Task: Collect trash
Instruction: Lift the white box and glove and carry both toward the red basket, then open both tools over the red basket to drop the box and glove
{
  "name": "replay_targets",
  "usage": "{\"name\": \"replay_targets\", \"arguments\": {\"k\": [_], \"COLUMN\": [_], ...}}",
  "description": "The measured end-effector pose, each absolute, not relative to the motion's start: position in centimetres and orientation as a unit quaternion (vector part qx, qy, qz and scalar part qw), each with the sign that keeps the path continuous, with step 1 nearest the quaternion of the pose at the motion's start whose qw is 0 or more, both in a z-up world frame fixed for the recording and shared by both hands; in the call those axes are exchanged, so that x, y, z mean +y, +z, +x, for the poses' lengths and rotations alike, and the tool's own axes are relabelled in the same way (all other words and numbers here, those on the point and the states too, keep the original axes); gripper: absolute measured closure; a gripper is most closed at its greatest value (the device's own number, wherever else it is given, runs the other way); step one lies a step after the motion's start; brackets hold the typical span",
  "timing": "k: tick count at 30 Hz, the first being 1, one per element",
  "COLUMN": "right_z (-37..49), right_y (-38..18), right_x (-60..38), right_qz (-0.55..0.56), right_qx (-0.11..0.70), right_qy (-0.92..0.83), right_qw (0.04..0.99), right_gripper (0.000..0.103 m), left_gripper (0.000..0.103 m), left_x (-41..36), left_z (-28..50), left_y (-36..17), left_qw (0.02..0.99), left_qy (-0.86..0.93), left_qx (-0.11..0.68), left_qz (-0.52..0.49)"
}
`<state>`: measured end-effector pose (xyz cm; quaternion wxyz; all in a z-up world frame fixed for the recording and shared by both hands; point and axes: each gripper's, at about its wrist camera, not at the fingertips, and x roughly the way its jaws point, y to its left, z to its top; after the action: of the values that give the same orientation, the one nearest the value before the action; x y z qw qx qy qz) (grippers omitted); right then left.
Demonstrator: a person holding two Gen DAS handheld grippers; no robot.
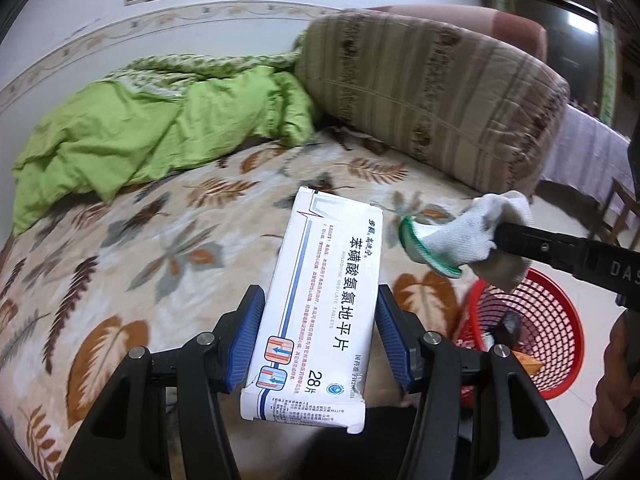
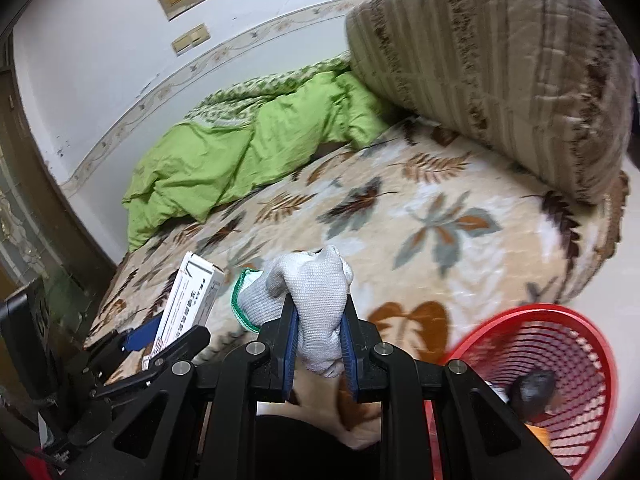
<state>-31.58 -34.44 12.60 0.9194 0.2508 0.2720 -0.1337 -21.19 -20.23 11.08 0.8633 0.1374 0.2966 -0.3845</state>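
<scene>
**Both tools loaded, basket waiting**

Left tool [image 1: 320,336] is clamped on a white tablet box [image 1: 320,308]; my right tool [image 2: 320,336] pinches a grey knit glove [image 2: 312,300], both above the leaf-print bed [image 1: 160,240]. The red basket [image 2: 560,360] sits low on the floor at right. Releasing short of its rim could drop trash on the bed.

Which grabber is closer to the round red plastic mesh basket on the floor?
The right one. The right gripper, clamping a grey knitted glove, hangs close beside the red basket. The left gripper, gripping a white medicine box, is farther off over the bed.
</scene>
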Motion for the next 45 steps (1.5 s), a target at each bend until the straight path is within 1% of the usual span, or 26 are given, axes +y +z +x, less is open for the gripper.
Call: {"name": "replay_targets", "arguments": {"k": [14,20,28,45], "right_z": [-41.5,-43.8,-44.8,-44.7], "right_y": [12.2,11.9,11.3,9.7], "right_x": [-41.7,-43.0,-43.9,-44.2], "right_qz": [0.287,0.290,0.296,0.305], "right_qx": [0.267,0.271,0.275,0.292], "right_qy": [-0.262,-0.292,-0.305,-0.313], "right_qw": [0.882,0.870,0.862,0.851], "right_gripper": [0.081,0.081,0.081,0.080], "left_gripper": [0.048,0.048,0.048,0.048], "left_x": [-29.0,-31.7,-33.6,-34.7], "left_z": [-25.8,-28.0,-29.8,-30.3], "left_y": [10.4,9.6,8.6,7.6], "left_qw": [0.808,0.779,0.759,0.745], "left_qy": [-0.472,-0.504,-0.520,-0.529], "left_qx": [0.288,0.297,0.305,0.313], "left_qz": [0.202,0.224,0.246,0.258]}}
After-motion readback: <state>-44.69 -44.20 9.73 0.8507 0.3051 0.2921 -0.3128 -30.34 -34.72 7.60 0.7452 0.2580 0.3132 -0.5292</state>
